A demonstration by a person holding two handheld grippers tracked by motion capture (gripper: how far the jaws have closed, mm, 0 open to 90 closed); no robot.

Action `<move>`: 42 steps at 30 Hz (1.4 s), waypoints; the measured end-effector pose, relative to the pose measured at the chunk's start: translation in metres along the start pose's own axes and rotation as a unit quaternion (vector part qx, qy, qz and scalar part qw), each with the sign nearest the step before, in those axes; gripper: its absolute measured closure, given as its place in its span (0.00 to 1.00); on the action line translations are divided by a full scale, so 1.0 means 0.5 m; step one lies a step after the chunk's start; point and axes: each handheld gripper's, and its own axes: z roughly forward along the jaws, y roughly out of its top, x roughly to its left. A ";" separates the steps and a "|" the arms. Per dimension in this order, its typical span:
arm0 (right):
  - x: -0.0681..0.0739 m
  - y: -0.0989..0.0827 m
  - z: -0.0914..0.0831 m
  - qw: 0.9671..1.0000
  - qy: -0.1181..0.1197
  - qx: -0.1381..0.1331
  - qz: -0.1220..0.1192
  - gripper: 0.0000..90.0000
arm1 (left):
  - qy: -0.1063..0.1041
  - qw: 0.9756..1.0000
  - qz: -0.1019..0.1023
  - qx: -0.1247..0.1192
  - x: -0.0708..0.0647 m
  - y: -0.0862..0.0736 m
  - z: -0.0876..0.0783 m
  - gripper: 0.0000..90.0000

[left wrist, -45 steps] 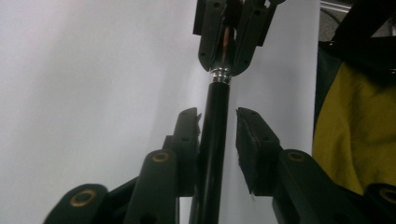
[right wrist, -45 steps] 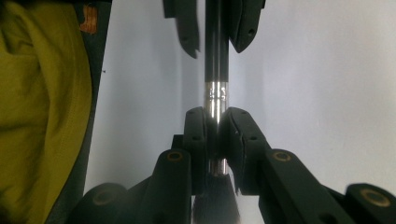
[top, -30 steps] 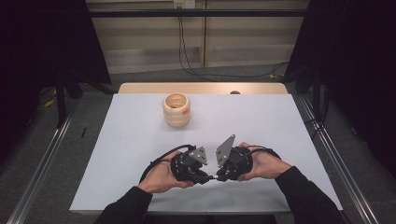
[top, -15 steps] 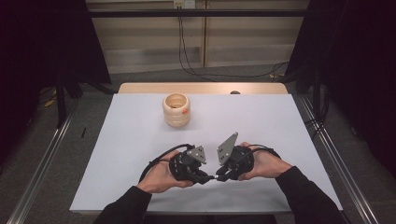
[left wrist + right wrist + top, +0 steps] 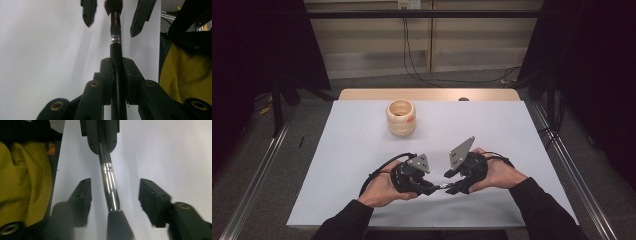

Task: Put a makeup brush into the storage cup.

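Makeup brush passed between two hand-held grippers above the near edge of the white table.

High view: the left gripper (image 5: pixel 428 188) and right gripper (image 5: pixel 451 186) meet tip to tip, well apart from the wooden cup (image 5: pixel 401 117) farther back. Left gripper view: its jaws are clamped on the black handle of the brush (image 5: pixel 116 50), whose bristled end reaches between the other gripper's parted jaws. Right gripper view: the right gripper (image 5: pixel 115 195) has just been opening; the brush (image 5: pixel 110 190) lies between its spread pads, touching neither.
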 end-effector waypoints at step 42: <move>0.001 -0.071 -0.054 0.976 -0.052 -0.186 0.097 0.08 | 0.025 0.995 -0.038 -0.092 -0.016 -0.031 -0.032 0.88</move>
